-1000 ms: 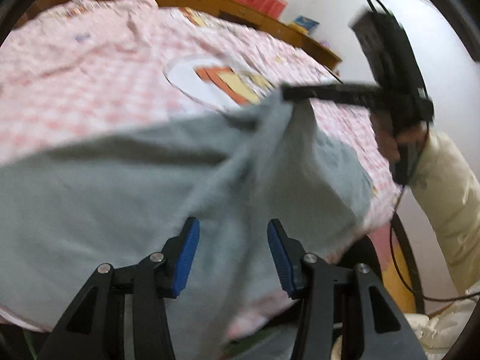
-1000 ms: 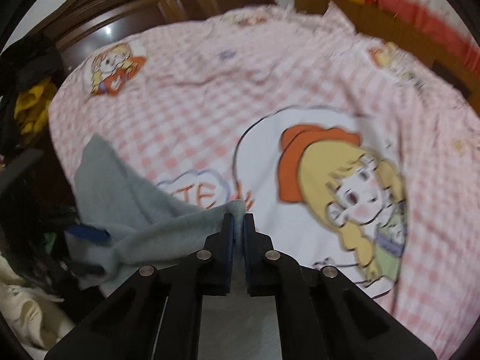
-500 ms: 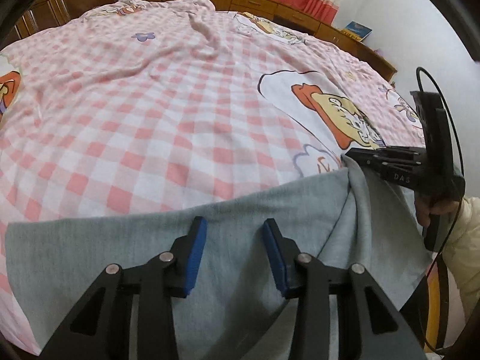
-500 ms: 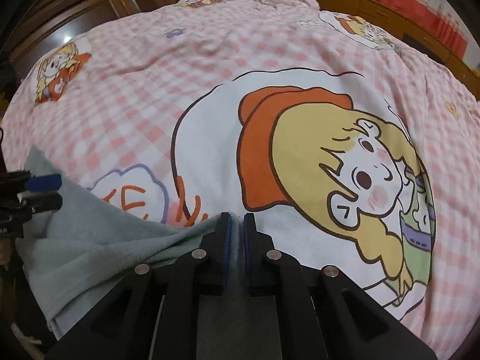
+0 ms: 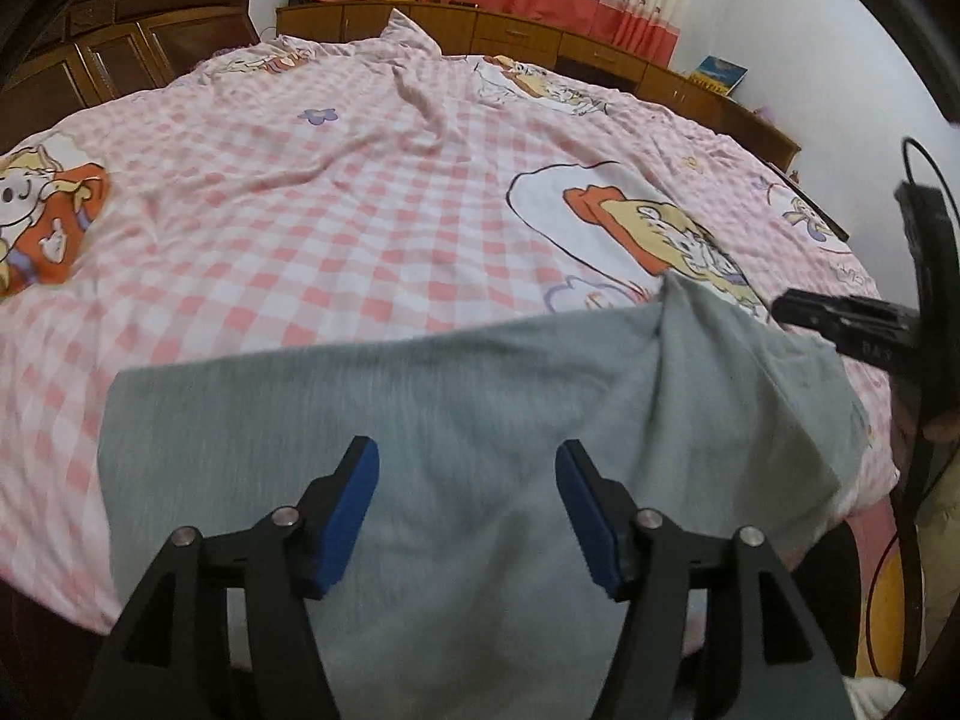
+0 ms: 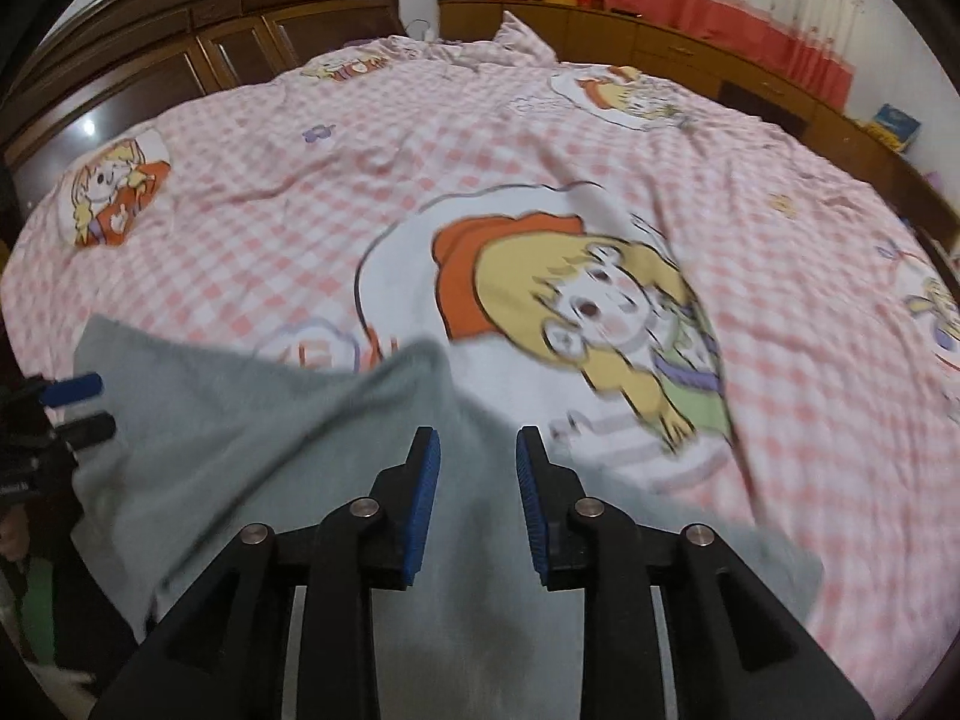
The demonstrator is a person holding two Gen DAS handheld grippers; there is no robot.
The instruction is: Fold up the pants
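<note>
Grey pants (image 5: 468,408) lie spread across the near edge of the pink checked bed, with a raised ridge near their far right corner. My left gripper (image 5: 467,474) hovers open above the middle of the cloth, holding nothing. In the right wrist view the same grey pants (image 6: 288,438) rest under my right gripper (image 6: 474,468), which is open with its blue pads apart just behind the raised fold (image 6: 420,360). The right gripper also shows at the right edge of the left wrist view as a dark body (image 5: 852,324). The left gripper's tips (image 6: 78,402) show at the far left.
The pink checked bedsheet (image 5: 360,210) with cartoon prints covers the whole bed. A dark wooden wardrobe (image 6: 180,60) stands at the back left, low wooden cabinets (image 5: 540,30) and red-trimmed curtains at the back. A cable (image 5: 912,540) hangs by the right gripper.
My right gripper has opened and let go of the pants' corner, which now rests on the bed. My left gripper has opened wider and the cloth has settled flatter.
</note>
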